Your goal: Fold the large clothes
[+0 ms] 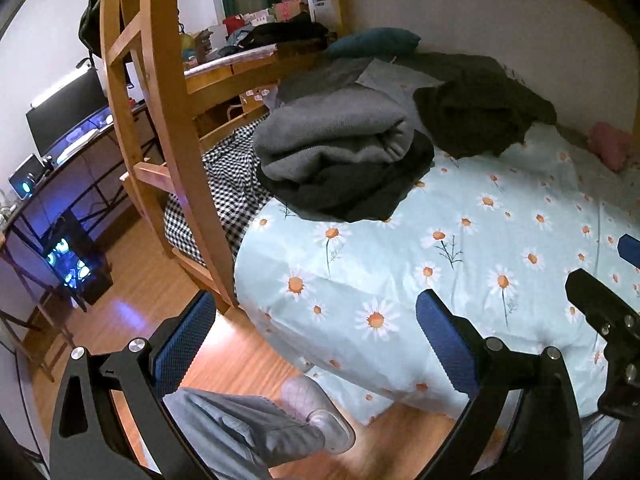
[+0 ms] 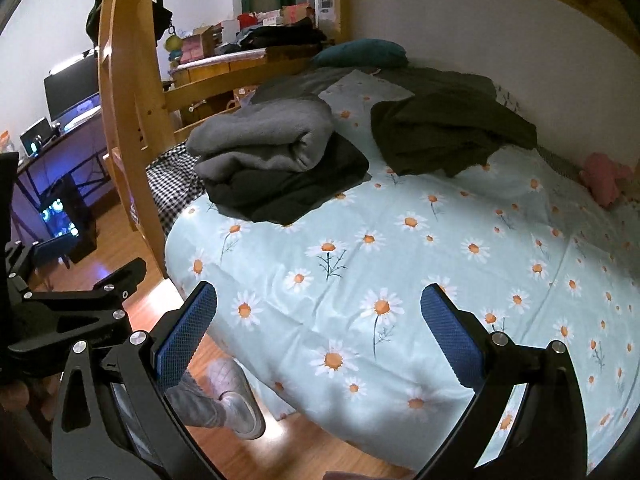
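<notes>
A folded grey garment (image 1: 336, 132) lies on a folded black garment (image 1: 360, 188) at the bed's near left corner; both show in the right wrist view too, grey (image 2: 264, 140) and black (image 2: 292, 188). A crumpled dark green garment (image 1: 480, 112) (image 2: 444, 132) lies further back near the wall. My left gripper (image 1: 316, 332) is open and empty, over the bed's front edge. My right gripper (image 2: 320, 328) is open and empty above the daisy-print duvet (image 2: 400, 240). The right gripper's fingers (image 1: 600, 304) show at the right edge of the left wrist view.
A wooden bunk ladder and post (image 1: 160, 120) stand left of the bed. A teal pillow (image 1: 376, 40) and pink plush toy (image 1: 612, 144) lie near the wall. A desk with monitor (image 1: 64, 108) and lit computer (image 1: 72, 260) stands left. My leg and shoe (image 1: 312, 420) are on the wooden floor.
</notes>
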`<action>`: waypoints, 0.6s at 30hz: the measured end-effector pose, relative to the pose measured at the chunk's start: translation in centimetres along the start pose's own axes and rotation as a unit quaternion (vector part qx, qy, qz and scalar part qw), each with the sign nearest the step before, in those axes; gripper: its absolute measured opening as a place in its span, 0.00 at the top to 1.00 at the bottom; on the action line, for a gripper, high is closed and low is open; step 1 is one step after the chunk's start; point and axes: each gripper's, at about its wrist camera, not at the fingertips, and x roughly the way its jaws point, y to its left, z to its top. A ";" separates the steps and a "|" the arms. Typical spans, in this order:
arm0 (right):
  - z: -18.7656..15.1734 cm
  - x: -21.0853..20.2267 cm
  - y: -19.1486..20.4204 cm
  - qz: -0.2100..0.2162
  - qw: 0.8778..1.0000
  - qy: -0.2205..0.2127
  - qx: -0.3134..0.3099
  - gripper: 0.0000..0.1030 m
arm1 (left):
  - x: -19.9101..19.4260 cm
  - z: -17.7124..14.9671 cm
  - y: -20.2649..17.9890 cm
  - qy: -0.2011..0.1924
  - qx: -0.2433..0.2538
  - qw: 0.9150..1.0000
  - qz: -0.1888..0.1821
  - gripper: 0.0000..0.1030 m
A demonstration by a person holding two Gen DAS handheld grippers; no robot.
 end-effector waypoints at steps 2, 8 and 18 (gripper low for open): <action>-0.1 -0.1 -0.2 0.006 1.000 -0.003 0.000 0.03 | 0.3 0.0 -0.1 0.007 0.004 1.000 0.002 0.04; -0.3 -0.4 -0.1 0.008 1.000 -0.007 -0.005 0.03 | 0.7 -0.3 0.0 0.015 0.001 1.000 -0.008 0.04; -0.4 -0.3 0.0 0.016 1.000 -0.006 -0.012 0.03 | 0.6 -0.6 0.7 0.014 -0.010 1.000 -0.014 0.04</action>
